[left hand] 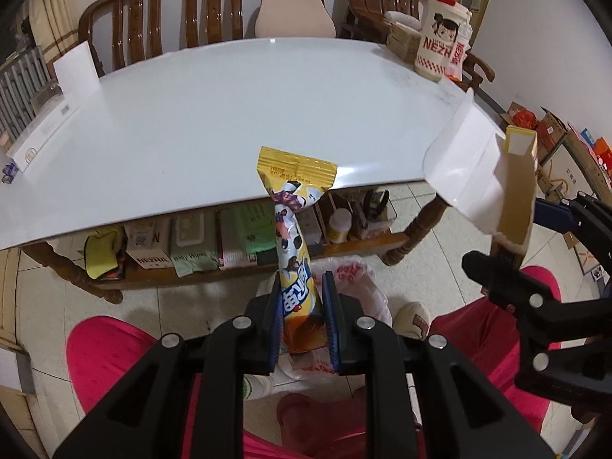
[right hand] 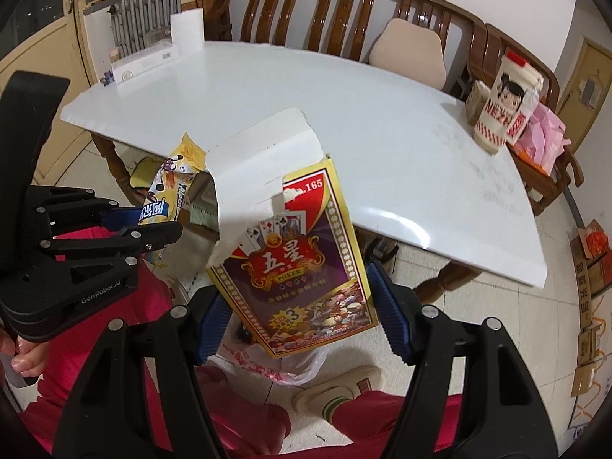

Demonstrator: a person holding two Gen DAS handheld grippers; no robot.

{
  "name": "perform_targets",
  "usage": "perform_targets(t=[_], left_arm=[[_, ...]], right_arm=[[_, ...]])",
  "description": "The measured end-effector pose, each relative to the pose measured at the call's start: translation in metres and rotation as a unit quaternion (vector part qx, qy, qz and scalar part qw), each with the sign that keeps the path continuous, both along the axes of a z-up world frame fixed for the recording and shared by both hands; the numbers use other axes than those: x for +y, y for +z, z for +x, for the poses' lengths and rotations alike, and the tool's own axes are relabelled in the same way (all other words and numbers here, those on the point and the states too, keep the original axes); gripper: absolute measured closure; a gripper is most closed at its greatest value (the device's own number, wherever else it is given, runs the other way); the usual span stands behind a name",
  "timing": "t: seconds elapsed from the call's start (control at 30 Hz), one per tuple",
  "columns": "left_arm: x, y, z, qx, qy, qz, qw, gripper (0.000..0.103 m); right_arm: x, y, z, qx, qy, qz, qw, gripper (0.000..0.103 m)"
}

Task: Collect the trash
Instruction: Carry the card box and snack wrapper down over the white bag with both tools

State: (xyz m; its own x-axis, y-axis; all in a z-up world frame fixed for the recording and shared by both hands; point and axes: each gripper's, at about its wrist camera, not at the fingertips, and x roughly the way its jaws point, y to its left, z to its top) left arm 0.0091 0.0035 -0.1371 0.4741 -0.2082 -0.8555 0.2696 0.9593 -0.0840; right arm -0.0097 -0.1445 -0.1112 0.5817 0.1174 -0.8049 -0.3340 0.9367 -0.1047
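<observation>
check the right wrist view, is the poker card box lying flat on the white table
No, the poker card box is held up between the right tongs, in front of the white table.

White table [left hand: 229, 114] before a wooden bench [left hand: 214, 11], pale tiled floor [left hand: 49, 306] beneath.

Each fisheye camera sits just behind its own gripper, looking forward and slightly down past the near edge of the white counter [left hand: 229, 114] toward the wooden bench [right hand: 325, 4] beyond. Both views share counter, bench, and the plastic bag [left hand: 367, 294] below on the floor
</observation>
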Motion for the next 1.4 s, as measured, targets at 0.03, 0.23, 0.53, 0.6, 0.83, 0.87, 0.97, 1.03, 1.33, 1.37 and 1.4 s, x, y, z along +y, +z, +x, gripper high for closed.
perform_targets(t=[0.03, 0.23, 0.53, 0.6, 0.83, 0.87, 0.97, 1.03, 1.33, 1.37, 1.4], left_arm=[[-0.001, -0.003, 0.0, 0.002, -0.001, 0.001, 1.0, 0.084], [-0.004, -0.032, 0.0, 0.031, -0.009, -0.001, 0.9995, 0.084], [-0.013, -0.075, 0.006, 0.074, -0.016, 0.011, 0.9971, 0.084], [-0.013, -0.084, 0.009, 0.083, -0.016, 0.013, 0.9964, 0.084], [-0.018, -0.117, 0.023, 0.116, -0.018, 0.019, 0.993, 0.084], [-0.018, -0.121, 0.025, 0.121, -0.018, 0.019, 0.9923, 0.084], [-0.02, -0.138, 0.034, 0.14, -0.018, 0.02, 0.9898, 0.084], [-0.022, -0.145, 0.038, 0.148, -0.018, 0.023, 0.9886, 0.084], [-0.027, -0.191, 0.059, 0.206, -0.013, 0.021, 0.9782, 0.084], [-0.027, -0.195, 0.061, 0.211, -0.013, 0.02, 0.9772, 0.084], [-0.029, -0.2, 0.062, 0.216, -0.014, 0.021, 0.976, 0.084]], right_arm=[[0.0, -0.005, -0.001, 0.005, -0.001, 0.0, 1.0, 0.036], [0.002, -0.029, -0.005, 0.026, -0.003, -0.001, 1.0, 0.036], [0.0, -0.068, 0.003, 0.065, -0.017, 0.001, 0.998, 0.036], [0.0, -0.077, 0.006, 0.073, -0.019, 0.0, 0.997, 0.036], [-0.001, -0.108, 0.02, 0.106, -0.028, -0.003, 0.994, 0.036], [-0.001, -0.114, 0.023, 0.112, -0.03, -0.004, 0.993, 0.036], [-0.002, -0.129, 0.03, 0.129, -0.035, -0.002, 0.991, 0.036], [-0.002, -0.138, 0.033, 0.139, -0.038, -0.002, 0.99, 0.036], [-0.01, -0.187, 0.054, 0.194, -0.062, 0.002, 0.979, 0.036], [-0.011, -0.194, 0.056, 0.201, -0.066, 0.002, 0.977, 0.036], [-0.012, -0.198, 0.058, 0.206, -0.068, 0.002, 0.976, 0.036]])
